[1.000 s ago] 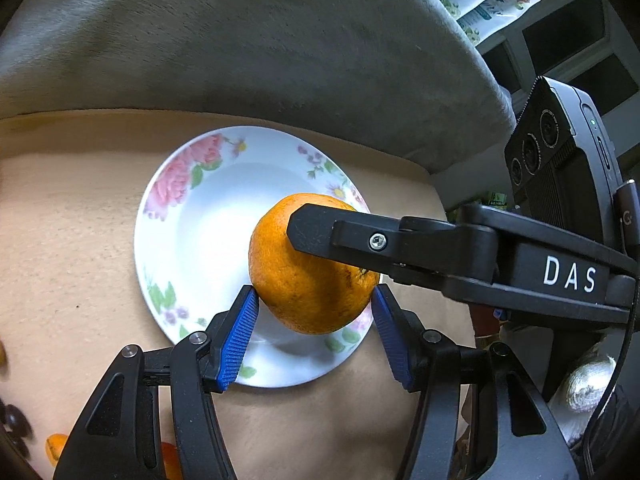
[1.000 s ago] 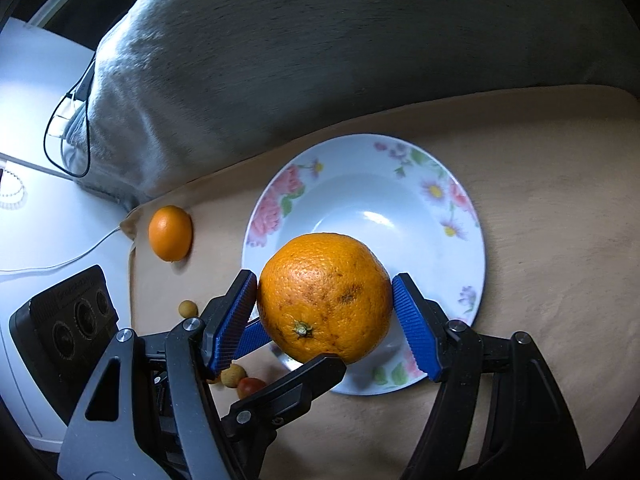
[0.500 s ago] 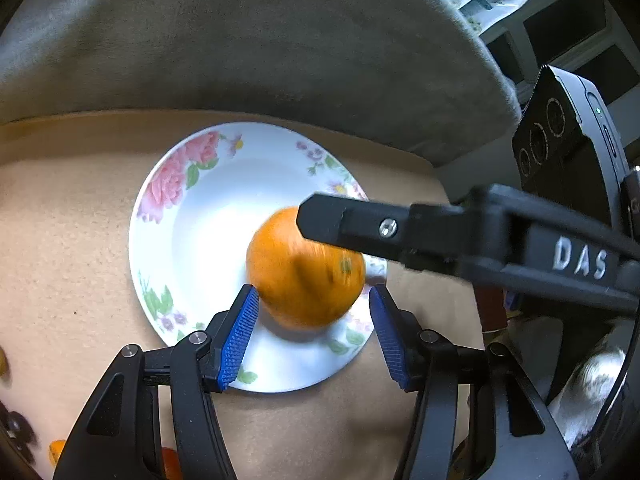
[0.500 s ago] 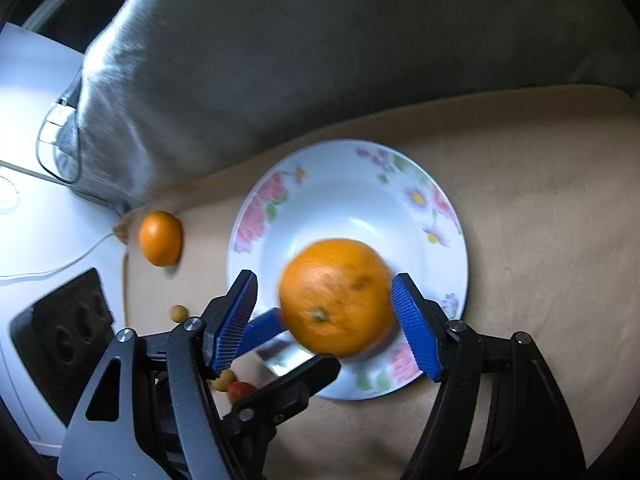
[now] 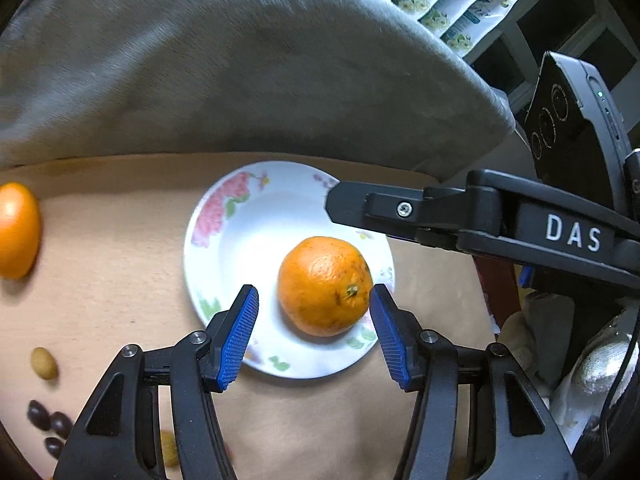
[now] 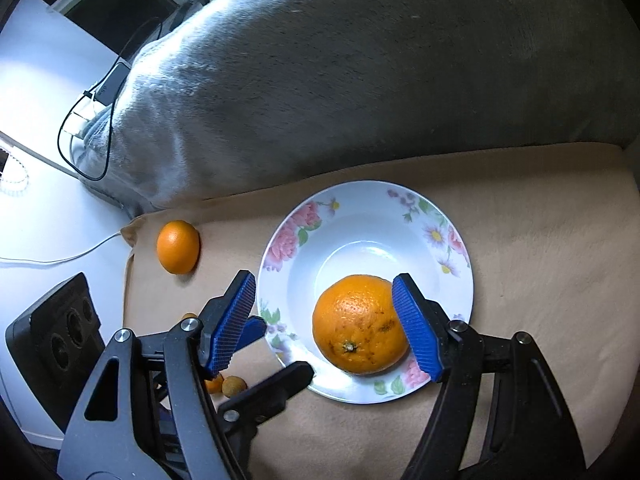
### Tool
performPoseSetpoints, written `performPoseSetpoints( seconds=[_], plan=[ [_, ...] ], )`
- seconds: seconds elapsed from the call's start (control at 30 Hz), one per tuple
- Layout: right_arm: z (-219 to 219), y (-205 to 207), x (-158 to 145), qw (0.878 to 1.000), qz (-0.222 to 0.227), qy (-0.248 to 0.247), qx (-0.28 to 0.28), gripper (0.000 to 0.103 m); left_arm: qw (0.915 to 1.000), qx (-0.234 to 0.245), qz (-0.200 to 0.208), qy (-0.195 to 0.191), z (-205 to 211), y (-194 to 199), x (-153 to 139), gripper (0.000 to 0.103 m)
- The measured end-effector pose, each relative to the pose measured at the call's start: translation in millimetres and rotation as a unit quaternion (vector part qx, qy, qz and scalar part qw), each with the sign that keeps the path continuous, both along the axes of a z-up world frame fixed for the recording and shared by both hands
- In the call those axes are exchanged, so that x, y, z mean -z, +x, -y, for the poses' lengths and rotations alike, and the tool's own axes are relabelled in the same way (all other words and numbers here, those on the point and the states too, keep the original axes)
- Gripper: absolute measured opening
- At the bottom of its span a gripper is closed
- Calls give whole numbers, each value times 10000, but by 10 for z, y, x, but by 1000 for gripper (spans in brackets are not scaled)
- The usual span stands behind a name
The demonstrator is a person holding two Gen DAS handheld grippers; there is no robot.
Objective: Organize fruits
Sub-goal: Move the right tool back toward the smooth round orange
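Right wrist view: the orange (image 6: 358, 324) is seated in the plate (image 6: 448, 216), near its front rim. The right hand-held gripper (image 6: 324, 320) is released, as is the left hand-held gripper (image 5: 314, 332). Risk: the orange may be rolled off the rim if nudged by the blue pad (image 6: 416, 324) during withdrawal.

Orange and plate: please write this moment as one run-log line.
orange: resting in plate | right claw: open | left claw: open | second orange: on cloth
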State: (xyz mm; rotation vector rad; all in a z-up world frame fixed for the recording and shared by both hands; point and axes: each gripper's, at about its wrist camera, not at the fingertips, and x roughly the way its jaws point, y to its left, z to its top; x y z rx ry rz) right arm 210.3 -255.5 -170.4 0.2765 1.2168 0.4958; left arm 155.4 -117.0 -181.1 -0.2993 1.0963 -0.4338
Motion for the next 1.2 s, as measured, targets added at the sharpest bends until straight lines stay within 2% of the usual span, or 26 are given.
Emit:
performPoseSetpoints(
  seconds=[0.27,0.4,0.67,0.83,1.03,1.2],
  plan=[
    [-142,-91,-80,9993,305,-228,-1,79,9990,-258,215,282,-262,-138,-124,56],
    [-273,-137,-121,9977,533,-395,-127,79,9978,-464,304,364,-409,-200,-166,56],
    [-590,-232,-249,9938,924,-396,-482,79,9946,-822,440,466,-672,-288,-231,56],
    [-859,-301,-337,9880,1184,-675,-722,79,9925,-986,494,530,-830,-352,-243,56],
    [-1119,-300,-340,9843,1193,-1019,-808,79,9892,-1253,487,578,-1069,-437,-213,56],
    [-1433,-406,-398,9692,1648,-1547,-977,79,9853,-1523,438,642,-1360,-535,-147,56]
  ],
)
